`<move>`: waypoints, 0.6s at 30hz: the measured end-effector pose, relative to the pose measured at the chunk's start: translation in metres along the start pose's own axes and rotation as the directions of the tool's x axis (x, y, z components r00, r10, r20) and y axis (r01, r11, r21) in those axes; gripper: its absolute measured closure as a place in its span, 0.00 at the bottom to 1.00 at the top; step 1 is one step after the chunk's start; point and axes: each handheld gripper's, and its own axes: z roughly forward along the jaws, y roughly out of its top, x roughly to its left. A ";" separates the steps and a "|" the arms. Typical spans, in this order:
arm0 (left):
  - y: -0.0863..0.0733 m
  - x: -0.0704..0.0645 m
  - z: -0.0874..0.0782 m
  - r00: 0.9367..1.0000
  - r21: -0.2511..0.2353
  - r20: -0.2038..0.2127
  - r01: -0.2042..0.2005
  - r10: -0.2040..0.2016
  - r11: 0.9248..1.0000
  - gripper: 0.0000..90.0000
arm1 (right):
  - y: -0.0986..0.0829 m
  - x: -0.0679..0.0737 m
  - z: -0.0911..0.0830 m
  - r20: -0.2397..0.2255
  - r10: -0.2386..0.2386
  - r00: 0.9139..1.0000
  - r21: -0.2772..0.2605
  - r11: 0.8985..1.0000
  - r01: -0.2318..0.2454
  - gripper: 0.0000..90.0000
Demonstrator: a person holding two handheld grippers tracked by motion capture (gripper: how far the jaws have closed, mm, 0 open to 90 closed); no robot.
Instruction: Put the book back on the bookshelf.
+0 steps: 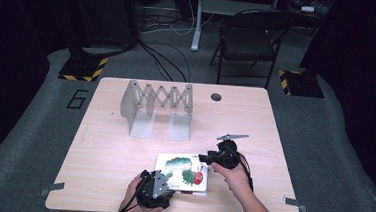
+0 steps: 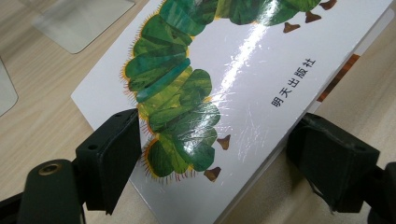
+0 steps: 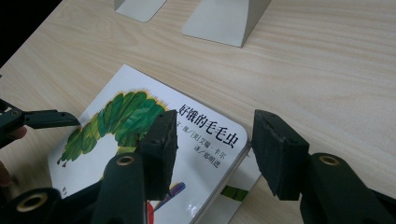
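Bracketing the glossy white picture book w/ green caterpillar cover (image 1: pixel 182 172), both grippers stand spread, pinching nothing yet. Book lies flat on a second book, at near edge of the pale wood tabletop (image 1: pixel 103 145), in front of the grey accordion book rack (image 1: pixel 157 104). Left gripper (image 2: pixel 212 154) straddles its corner; right gripper (image 3: pixel 212 149) straddles the opposite edge. Probably best: slide one finger under top cover only, then close gently, as glossy surface may slip.

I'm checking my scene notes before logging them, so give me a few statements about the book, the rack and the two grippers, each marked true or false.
1. The white picture book with a green caterpillar lies flat on the light wooden table. True.
2. The grey accordion-style metal book rack holds the book. False: the rack stands empty, farther back on the table.
3. The left gripper is open, its fingers either side of the book's corner. True.
4. The right gripper is shut. False: it is open over the book's edge.
5. A second book peeks out beneath. True.
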 end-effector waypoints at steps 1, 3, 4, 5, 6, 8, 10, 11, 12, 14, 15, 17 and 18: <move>0.000 0.000 0.000 1.000 0.000 0.001 0.000 0.000 1.000 0.20 | 0.000 0.000 0.000 -0.002 0.014 1.000 0.004 1.000 -0.014 0.56; -0.001 0.000 0.000 1.000 -0.003 0.002 -0.001 0.001 1.000 0.20 | 0.000 0.000 0.001 -0.004 0.024 1.000 0.008 1.000 -0.024 0.56; -0.001 0.000 0.000 1.000 -0.005 0.002 -0.001 0.001 1.000 0.20 | -0.001 -0.003 0.002 -0.010 0.024 1.000 0.012 1.000 -0.024 0.56; -0.001 0.000 0.000 1.000 -0.007 0.003 -0.001 0.001 1.000 0.20 | -0.001 -0.004 0.003 -0.013 0.027 1.000 0.014 1.000 -0.027 0.56; -0.001 0.000 0.000 1.000 -0.010 0.003 -0.003 0.003 1.000 0.20 | -0.002 -0.005 0.003 -0.016 0.031 0.999 0.017 0.999 -0.031 0.56; -0.002 0.001 0.000 1.000 -0.012 0.003 -0.003 0.003 1.000 0.20 | -0.002 -0.005 0.004 -0.017 0.032 0.999 0.019 0.999 -0.032 0.56; -0.002 0.001 0.000 1.000 -0.015 0.002 -0.003 0.003 1.000 0.20 | -0.003 -0.009 0.007 -0.028 0.023 0.999 0.028 0.999 -0.022 0.54; -0.002 0.001 0.000 1.000 -0.016 0.002 -0.002 0.002 1.000 0.20 | -0.003 -0.009 0.008 -0.021 0.019 1.000 0.035 0.999 -0.018 0.53; -0.002 0.000 0.000 1.000 -0.015 0.000 -0.003 0.003 1.000 0.20 | -0.003 -0.009 0.007 -0.016 0.024 1.000 0.042 0.999 -0.023 0.52; -0.002 0.000 0.001 1.000 -0.019 0.000 -0.001 0.001 1.000 0.20 | -0.003 -0.011 0.007 -0.013 0.024 1.000 0.038 0.999 -0.023 0.51; -0.002 0.000 0.000 1.000 -0.017 0.000 0.000 0.000 1.000 0.20 | -0.003 -0.012 0.006 -0.014 0.030 0.999 0.041 0.999 -0.029 0.49; -0.002 0.000 0.001 1.000 -0.018 -0.001 0.000 0.000 1.000 0.20 | 0.000 -0.017 0.003 -0.021 0.046 0.999 0.042 0.998 -0.045 0.47; -0.002 0.000 0.001 1.000 -0.017 -0.002 0.003 -0.003 1.000 0.20 | 0.002 -0.017 0.001 -0.019 0.051 0.999 0.046 0.998 -0.050 0.46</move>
